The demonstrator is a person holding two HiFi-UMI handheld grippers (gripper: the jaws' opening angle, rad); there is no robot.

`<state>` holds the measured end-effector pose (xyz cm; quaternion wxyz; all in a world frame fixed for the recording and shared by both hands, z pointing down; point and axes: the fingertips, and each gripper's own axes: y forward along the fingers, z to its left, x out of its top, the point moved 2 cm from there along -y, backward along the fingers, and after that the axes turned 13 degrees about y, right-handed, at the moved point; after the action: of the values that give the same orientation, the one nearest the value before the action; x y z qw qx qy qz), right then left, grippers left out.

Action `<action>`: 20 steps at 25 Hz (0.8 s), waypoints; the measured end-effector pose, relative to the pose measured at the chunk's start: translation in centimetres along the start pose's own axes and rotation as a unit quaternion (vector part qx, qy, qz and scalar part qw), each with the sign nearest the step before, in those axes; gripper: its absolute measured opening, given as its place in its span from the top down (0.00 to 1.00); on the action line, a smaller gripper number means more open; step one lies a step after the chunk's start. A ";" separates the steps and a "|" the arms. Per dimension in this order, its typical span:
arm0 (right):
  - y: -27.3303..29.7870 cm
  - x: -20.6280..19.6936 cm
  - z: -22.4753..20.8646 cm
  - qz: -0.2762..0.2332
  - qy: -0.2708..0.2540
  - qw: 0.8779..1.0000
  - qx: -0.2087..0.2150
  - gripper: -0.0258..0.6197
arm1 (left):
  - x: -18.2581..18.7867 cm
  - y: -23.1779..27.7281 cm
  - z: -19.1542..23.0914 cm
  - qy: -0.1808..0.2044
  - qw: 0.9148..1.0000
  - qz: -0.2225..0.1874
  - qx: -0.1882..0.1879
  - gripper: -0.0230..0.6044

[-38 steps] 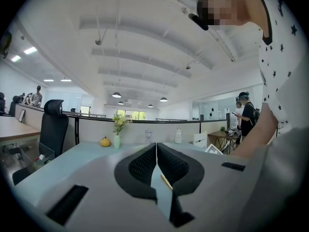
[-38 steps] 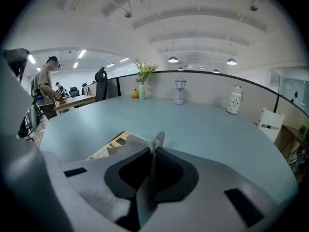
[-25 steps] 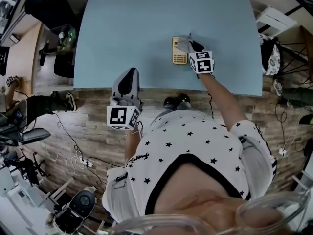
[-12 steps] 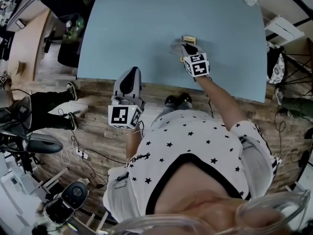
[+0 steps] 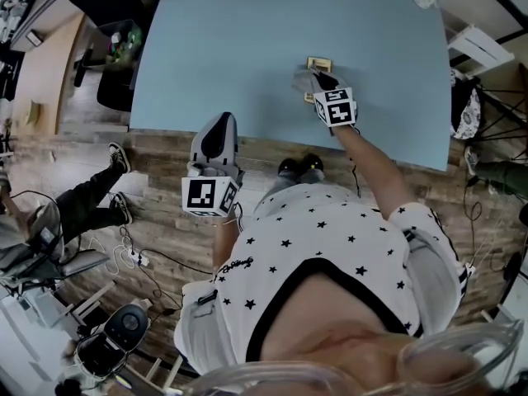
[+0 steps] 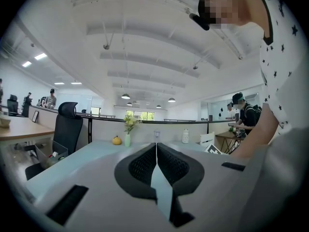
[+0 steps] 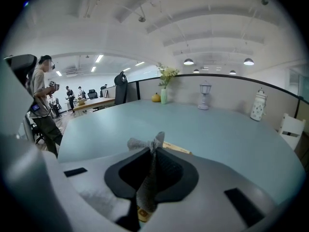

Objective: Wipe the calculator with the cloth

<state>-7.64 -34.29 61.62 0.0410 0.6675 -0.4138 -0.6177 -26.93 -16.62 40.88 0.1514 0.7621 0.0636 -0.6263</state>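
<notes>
Two grippers in play and only one of them is busy. The small tan-gold rectangular calculator [image 5: 319, 63] lies flat on the pale blue tabletop [image 5: 247, 40], over on the right side and not far from the near edge. From the head view we only get its far end poking out. The rest sits under the crumpled grey woven cloth [image 5: 304, 79] and the right gripper [image 5: 318, 81]. In the right gripper view a thin tan edge shows just past the jaw tips and a bit of gold peeks through below them, so the gripper is right over it. We can't make out keys or a screen in any view.

That right gripper's jaws are clamped on the cloth. A strip of it runs down between the pads and a little tuft sticks up over the tips. As far as we can tell, the cloth is touching the calculator's top.

The left gripper [image 5: 216, 126] hangs at the table's near edge, its body over the wood-look floor [image 5: 165, 213], well apart from the calculator. Its jaws are pressed together with nothing between them, tips pointing across the table.

Containers: at the far edge of the table there's a slim pale green vase [image 7: 164, 96] holding a bunch of pale flowers [image 7: 166, 74]. Just beside it sits a small yellow-orange round thing [image 7: 155, 98]. Further right are a white lantern [image 7: 204, 95] and a white perforated jar [image 7: 259, 105], and we can't see inside those two.
</notes>
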 end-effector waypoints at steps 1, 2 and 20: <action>-0.1 0.0 -0.3 -0.001 0.003 1.000 -0.004 0.91 | 0.0 0.1 -0.1 0.000 1.000 -0.001 -0.002 0.91; -0.3 0.0 -0.7 -0.002 0.006 1.000 -0.008 0.91 | 0.1 0.2 -0.1 0.000 1.000 -0.001 -0.005 0.91; -3.6 -2.1 -7.2 -0.003 0.065 0.995 -0.077 0.91 | 0.8 2.3 -2.4 0.006 0.999 -0.011 -0.046 0.91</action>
<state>0.56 -34.00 62.91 0.1174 0.7020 -0.3594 -0.6035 -23.88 -18.12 40.84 0.1789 0.7574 0.1016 -0.6196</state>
